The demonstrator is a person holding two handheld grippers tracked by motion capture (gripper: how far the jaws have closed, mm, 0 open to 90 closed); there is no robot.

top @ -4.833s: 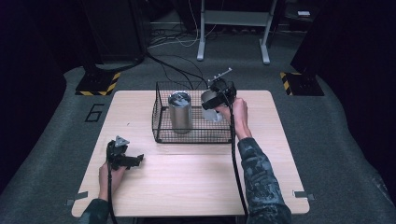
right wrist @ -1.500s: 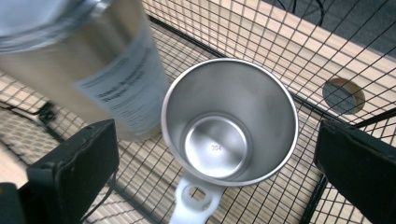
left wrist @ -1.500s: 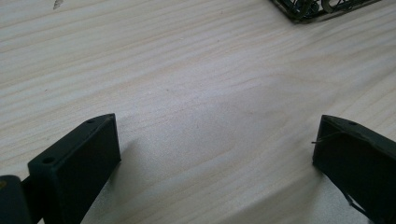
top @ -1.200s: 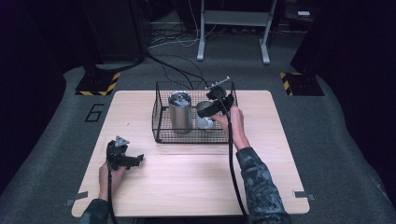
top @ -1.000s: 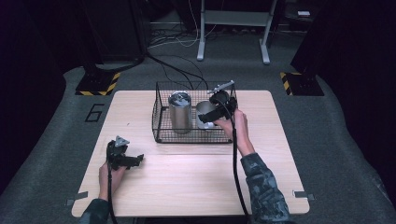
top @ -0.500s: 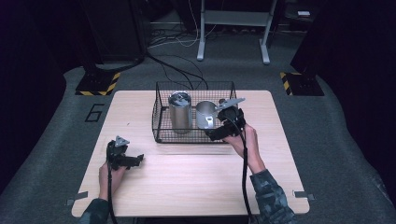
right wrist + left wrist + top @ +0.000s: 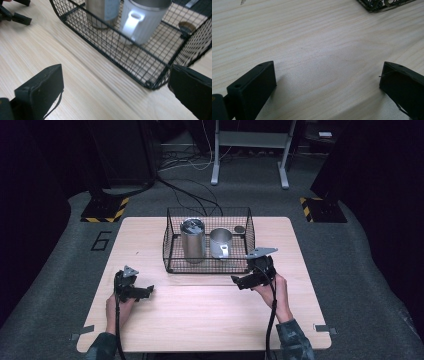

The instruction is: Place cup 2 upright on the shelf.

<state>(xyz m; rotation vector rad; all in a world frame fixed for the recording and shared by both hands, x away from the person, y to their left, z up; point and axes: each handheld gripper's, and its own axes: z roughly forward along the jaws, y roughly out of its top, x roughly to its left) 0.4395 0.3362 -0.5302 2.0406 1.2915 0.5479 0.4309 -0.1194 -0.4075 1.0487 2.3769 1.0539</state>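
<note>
Two grippers, jaws spread, nothing held.
Right gripper [image 7: 239,282] faces mug [image 7: 143,18] behind basket [image 7: 130,62] mesh; tumbler [image 7: 103,10] beside; left gripper [image 7: 145,292] well apart.

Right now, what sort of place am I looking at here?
Probably a lab or studio set up for recording handling tasks, not a home. A bare light wooden table stands on grey carpet amid dark surroundings, with yellow-and-black hazard-striped stand bases, loose floor cables and a number six marked on the floor.
</note>
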